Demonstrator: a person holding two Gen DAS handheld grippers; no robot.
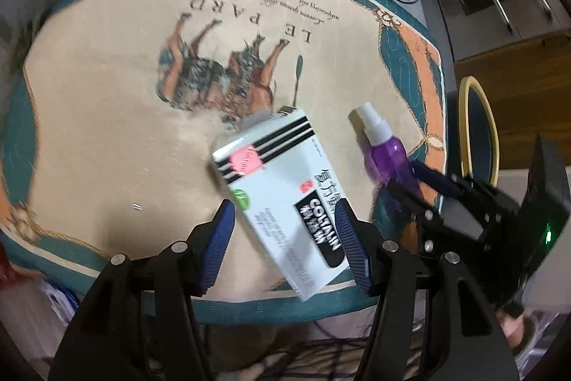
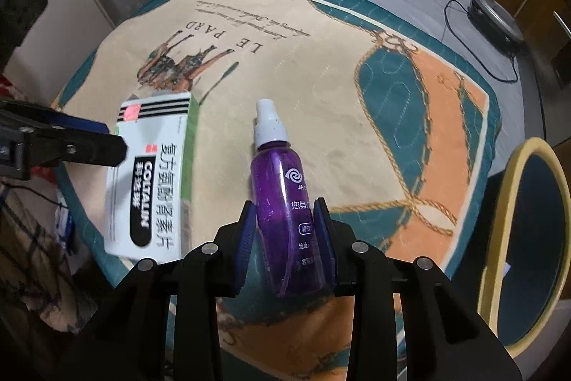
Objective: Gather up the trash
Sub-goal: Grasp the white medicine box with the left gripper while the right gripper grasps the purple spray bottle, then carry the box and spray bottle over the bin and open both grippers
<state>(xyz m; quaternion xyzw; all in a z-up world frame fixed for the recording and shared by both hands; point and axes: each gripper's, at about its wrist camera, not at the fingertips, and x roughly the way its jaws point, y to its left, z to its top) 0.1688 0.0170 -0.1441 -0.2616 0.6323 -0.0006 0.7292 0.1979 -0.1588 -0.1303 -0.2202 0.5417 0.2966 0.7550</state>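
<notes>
quilted table cover (image 1: 107,138), beige field, teal and orange border, printed horses and "le pard" lettering, fills most of both wrist views. nothing else on it apart from the two items below.

bin (image 2: 535,238), dark inside with a pale yellow rim, stands off the cover's edge at 4 o'clock in the right wrist view and at 3 o'clock in the left wrist view. what shows of its inside is dark, apart from a small pale scrap near the rim; contents otherwise cannot be read.

medicine box (image 1: 282,188), white with black stripes, a pink spot and "coltalin" lettering, lies flat on the cover near its front edge. left gripper (image 1: 285,238) straddles the box's near end, one blue pad on each side. the right pad looks on the box edge, the left pad shows a gap; contact cannot be told through the motion blur.

purple spray bottle (image 2: 285,199), white pump cap pointing to 12 o'clock, lies just beside the box, toward 3 o'clock of it. right gripper (image 2: 285,238) has both pads pressed against the bottle's sides, so it is gripping the bottle. whether the bottle is off the cover cannot be told.

progress, judged: early. neither item is in the bin yet. left: secure the box, then carry both items across to the bin and drop them in.
</notes>
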